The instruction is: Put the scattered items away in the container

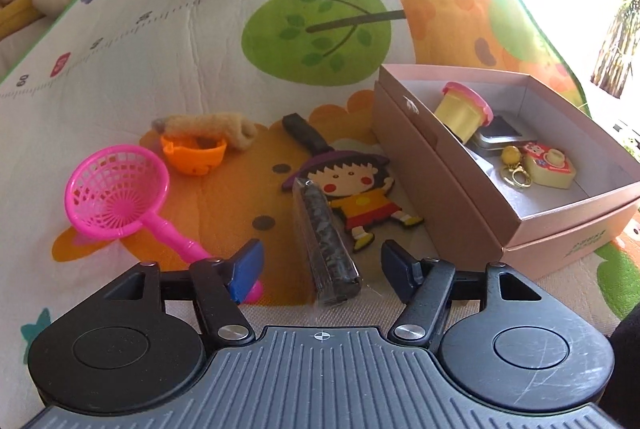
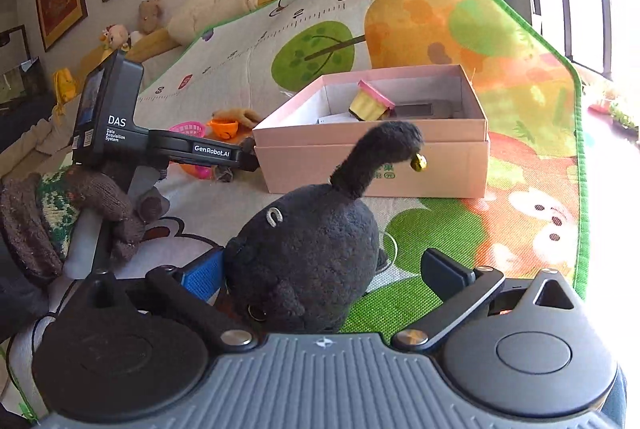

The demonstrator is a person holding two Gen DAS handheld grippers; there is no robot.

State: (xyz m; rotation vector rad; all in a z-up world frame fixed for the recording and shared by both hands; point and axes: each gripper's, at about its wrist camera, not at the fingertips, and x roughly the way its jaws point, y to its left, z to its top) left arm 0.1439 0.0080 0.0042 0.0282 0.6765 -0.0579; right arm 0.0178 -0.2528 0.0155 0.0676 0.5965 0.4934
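Left wrist view: left gripper [image 1: 322, 271] jaws apart around a dark packet [image 1: 326, 249], lower centre, untouched. Pink box [image 1: 448, 165] sits right. Right gripper [image 2: 316, 275] gapes around a black plush cat [image 2: 308, 253].

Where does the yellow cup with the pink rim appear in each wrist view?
Left wrist: yellow cup lies tipped inside the pink box, right of centre.
Right wrist: yellow cup inside the same box, just above centre.
Shared landmark: the green tree print on the mat.
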